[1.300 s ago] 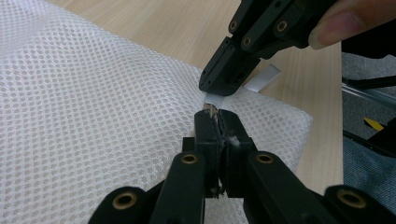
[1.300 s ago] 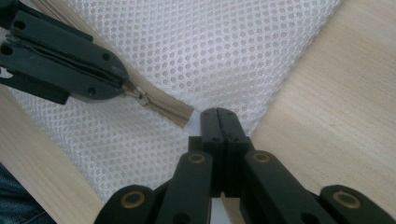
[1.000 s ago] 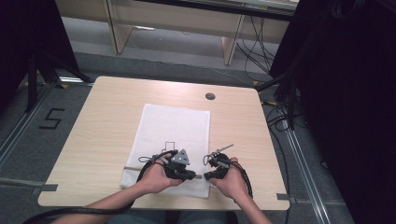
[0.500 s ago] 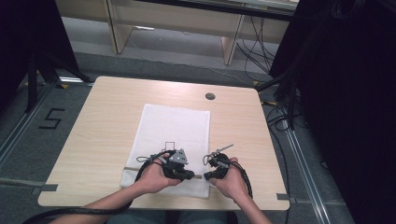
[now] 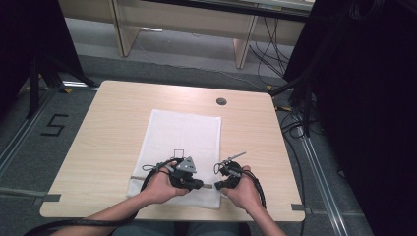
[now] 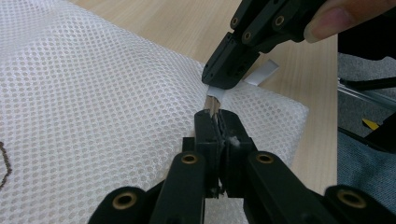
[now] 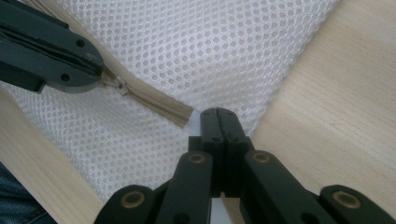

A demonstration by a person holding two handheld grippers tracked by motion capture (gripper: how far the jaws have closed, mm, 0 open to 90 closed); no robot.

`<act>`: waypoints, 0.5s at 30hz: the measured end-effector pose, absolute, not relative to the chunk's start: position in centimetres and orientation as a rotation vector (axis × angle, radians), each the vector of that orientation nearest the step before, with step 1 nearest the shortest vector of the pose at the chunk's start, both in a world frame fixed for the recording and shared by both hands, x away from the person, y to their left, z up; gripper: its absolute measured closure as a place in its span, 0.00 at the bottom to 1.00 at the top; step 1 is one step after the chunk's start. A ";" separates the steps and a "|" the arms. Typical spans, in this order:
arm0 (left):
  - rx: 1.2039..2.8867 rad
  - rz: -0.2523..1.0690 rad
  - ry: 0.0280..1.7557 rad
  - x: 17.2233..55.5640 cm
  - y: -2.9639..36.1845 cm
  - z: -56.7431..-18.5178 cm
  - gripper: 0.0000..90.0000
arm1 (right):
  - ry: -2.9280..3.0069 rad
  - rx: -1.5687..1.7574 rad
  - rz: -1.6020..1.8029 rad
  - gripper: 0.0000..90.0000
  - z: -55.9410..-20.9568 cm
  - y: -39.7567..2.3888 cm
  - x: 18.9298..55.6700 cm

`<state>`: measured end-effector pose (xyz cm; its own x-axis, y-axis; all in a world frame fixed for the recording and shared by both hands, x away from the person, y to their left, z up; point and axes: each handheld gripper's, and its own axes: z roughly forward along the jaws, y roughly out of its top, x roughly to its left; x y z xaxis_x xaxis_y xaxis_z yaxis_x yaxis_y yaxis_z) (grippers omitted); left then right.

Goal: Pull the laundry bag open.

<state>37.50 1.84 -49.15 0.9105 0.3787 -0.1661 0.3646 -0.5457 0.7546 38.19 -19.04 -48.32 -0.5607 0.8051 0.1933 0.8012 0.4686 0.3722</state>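
A white mesh bag (image 5: 182,152) lies flat on the wooden table (image 5: 108,128), a little right of the middle, and its near edge comes close to the near edge of the table. A beige zipper (image 7: 154,100) runs along the bag near this edge, toward the bag's near right corner.

The left gripper (image 5: 199,185) is over the near part of the bag. Its jaws are pressed together on the zipper pull (image 7: 120,86), and in the left gripper view a bit of the beige tape shows just past the tips. The right gripper (image 5: 217,186) is just beside it, at the near right corner of the bag. Its jaws are together and they pinch the mesh at the end of the zipper, where a small white tab (image 6: 261,74) sticks out over the wood. The two grippers point toward each other, tips near but apart.

To the left of the bag the table is bare wood up to the left edge. To the right there is also a bare strip up to the right edge. Beyond the far edge of the bag there is free table, with a round cable hole (image 5: 221,102) near the far edge.
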 end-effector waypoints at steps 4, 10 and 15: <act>2.200 0.024 0.528 37.5 1.9 -49.1 0.97 | 2.685 1.468 0.672 1.00 -48.3 -19.0 38.2; 2.201 0.024 0.523 37.5 1.8 -49.1 0.97 | 2.687 1.467 0.673 1.00 -48.3 -19.1 38.2; 2.194 0.019 0.522 37.5 1.8 -49.1 0.97 | 2.686 1.468 0.672 1.00 -48.3 -19.1 38.2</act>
<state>37.49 1.83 -49.12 0.9124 0.3741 -0.1662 0.3613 -0.5450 0.7566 38.21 -19.05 -48.32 -0.5613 0.8045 0.1942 0.8012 0.4693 0.3713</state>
